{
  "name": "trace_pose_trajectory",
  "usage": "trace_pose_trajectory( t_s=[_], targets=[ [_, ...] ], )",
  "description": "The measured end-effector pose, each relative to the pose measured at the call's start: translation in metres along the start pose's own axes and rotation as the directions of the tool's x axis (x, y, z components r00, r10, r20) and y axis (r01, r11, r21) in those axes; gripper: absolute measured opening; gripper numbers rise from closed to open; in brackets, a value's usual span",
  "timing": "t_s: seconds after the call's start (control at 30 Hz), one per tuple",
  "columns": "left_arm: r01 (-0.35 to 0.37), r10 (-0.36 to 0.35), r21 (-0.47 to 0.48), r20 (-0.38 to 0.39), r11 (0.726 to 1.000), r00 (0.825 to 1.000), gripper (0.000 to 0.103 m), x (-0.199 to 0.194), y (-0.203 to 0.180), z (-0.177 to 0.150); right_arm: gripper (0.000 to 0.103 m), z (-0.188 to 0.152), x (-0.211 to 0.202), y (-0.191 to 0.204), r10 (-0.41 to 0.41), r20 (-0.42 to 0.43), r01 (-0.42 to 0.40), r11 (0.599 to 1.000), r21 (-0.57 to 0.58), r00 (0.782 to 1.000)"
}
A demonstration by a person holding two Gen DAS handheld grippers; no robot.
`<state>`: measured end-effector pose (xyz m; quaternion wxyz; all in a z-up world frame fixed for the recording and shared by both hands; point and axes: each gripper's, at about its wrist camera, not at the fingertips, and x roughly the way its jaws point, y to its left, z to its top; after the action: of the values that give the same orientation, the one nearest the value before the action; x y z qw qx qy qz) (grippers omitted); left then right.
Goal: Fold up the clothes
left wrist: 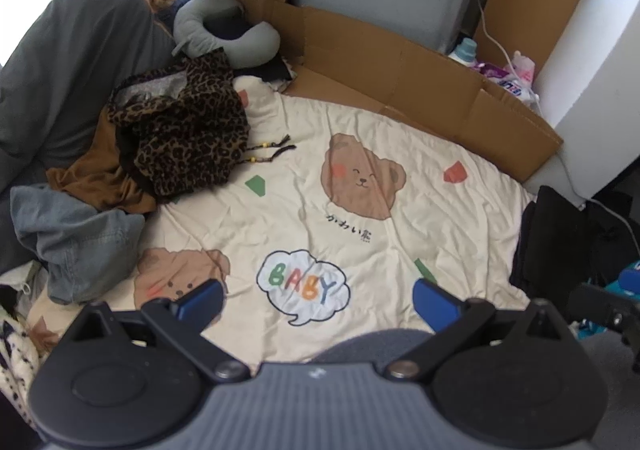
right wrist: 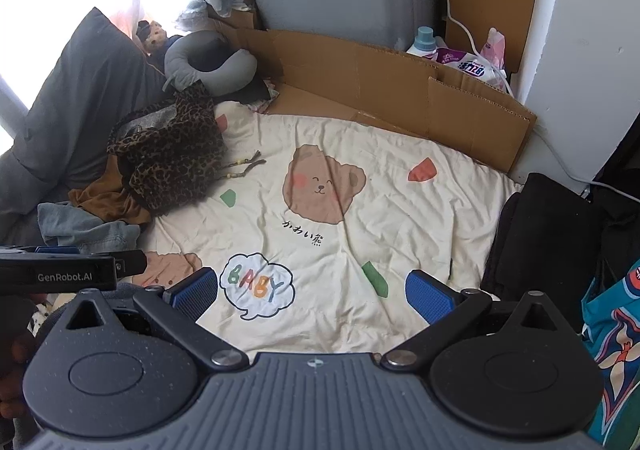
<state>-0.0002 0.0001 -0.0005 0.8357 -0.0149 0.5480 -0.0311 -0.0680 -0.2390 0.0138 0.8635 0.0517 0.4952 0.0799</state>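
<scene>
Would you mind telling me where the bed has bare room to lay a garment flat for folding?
The free patch is the middle of the bear-print blanket, bordered by the cardboard behind, the black clothes to the right and both open grippers, left and right, in front. The left is crowded: leopard-print garment, brown garment and denim.

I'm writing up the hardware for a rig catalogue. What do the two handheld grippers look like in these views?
Both match: the left gripper and right gripper each have a ribbed grey body, two round black discs, black linkage arms with silver pivot bolts, and blue textured finger pads. Seen from the right wrist view, the left unit's black side reads "GenRobot.AI" in white. No cables or sleeves show.
</scene>
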Motion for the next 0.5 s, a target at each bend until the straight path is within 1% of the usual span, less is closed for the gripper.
trace_pose_trajectory(
  t_s=[0.27,0.3,0.5],
  targets=[
    [-0.017,0.017,0.011,0.012,1.000,1.000,0.101,0.002,0.000,-0.001,0.103,-0.008,0.000,0.006,0.009,0.012,-0.009,1.000,0.017,1.000],
    [-0.020,0.019,0.012,0.013,1.000,1.000,0.100,0.002,0.000,-0.002,0.103,-0.001,0.001,0.001,0.018,-0.006,-0.018,0.999,0.026,1.000],
    [-0.017,0.017,0.007,0.022,1.000,1.000,0.099,0.002,0.000,-0.002,0.103,-0.001,0.002,-0.005,0.035,-0.007,-0.035,0.999,0.024,0.999]
  ],
)
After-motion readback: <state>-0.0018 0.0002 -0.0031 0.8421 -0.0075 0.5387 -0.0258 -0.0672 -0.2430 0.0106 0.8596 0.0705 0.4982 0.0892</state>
